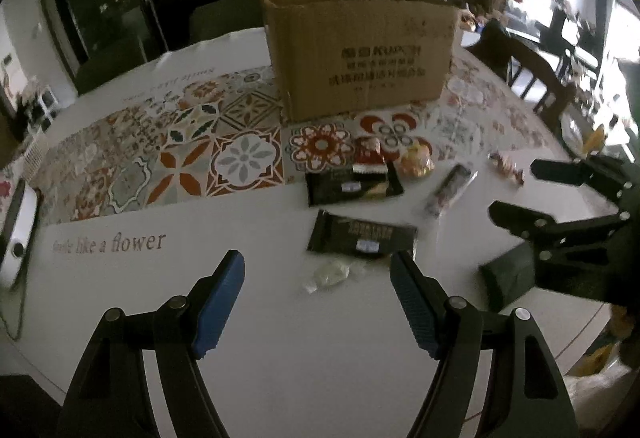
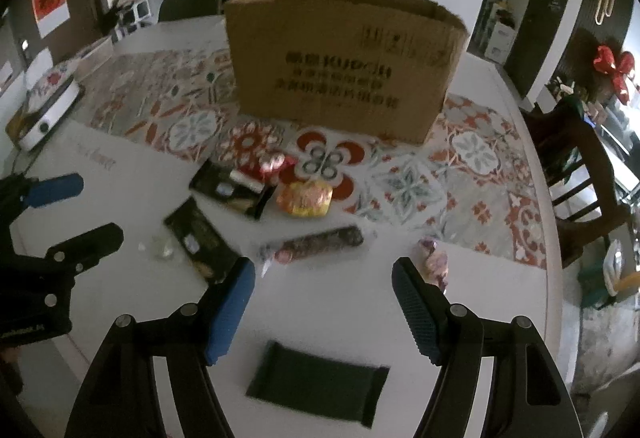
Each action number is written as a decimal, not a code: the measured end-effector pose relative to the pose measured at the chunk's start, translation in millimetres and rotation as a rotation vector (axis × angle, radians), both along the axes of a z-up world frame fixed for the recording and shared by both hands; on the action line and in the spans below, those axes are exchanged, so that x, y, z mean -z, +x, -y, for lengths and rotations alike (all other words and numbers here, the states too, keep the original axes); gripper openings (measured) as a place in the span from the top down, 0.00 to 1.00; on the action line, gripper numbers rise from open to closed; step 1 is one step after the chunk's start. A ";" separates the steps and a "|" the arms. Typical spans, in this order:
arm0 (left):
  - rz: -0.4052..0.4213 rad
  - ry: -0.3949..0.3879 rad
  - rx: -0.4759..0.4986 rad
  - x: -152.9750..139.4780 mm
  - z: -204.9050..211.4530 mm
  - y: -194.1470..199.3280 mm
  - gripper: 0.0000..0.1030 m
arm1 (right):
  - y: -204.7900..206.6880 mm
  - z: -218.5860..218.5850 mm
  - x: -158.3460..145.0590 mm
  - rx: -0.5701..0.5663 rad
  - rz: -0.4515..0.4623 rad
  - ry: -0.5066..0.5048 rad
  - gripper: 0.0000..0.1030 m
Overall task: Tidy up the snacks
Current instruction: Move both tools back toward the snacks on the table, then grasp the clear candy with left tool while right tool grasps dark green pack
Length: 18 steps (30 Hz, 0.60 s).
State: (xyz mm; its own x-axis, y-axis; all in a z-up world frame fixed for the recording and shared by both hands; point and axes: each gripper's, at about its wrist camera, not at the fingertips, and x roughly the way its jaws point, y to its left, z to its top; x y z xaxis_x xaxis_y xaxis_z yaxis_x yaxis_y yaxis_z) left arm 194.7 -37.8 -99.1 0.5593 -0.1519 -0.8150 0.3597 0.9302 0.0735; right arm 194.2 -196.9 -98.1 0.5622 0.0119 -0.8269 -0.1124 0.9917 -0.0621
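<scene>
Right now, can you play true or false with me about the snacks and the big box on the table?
1. The cardboard box is open at the top. True.
2. The left tool is squeezing a black snack packet. False: its fingers stand apart with nothing between them; the nearest black packet lies on the table beyond them.
3. A dark green packet lies on the table just below the right tool. True.
4. All the snacks are already inside the box. False: several lie on the table in front of it, like the yellow-orange packet.
5. The box stands on a plain white part of the table. False: it stands on the patterned mat.
</scene>
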 end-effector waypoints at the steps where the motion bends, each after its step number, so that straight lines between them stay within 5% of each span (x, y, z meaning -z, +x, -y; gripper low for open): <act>1: 0.004 0.012 0.008 2.9 0.2 -2.7 0.28 | -4.8 -0.7 2.4 0.007 -0.006 -0.006 0.31; 10: -0.027 -0.006 0.033 22.4 0.8 -3.0 0.28 | -31.7 8.8 16.0 0.154 -0.015 0.042 0.30; 12: -0.022 0.008 0.056 26.6 3.2 -1.4 0.30 | -34.8 10.7 23.0 0.180 -0.042 0.072 0.18; 15: -0.009 0.018 0.093 31.0 6.2 1.7 0.31 | -42.2 11.4 30.0 0.223 -0.053 0.081 0.18; 18: -0.011 0.029 0.137 38.1 9.5 5.6 0.40 | -46.4 10.6 34.0 0.254 -0.052 0.071 0.18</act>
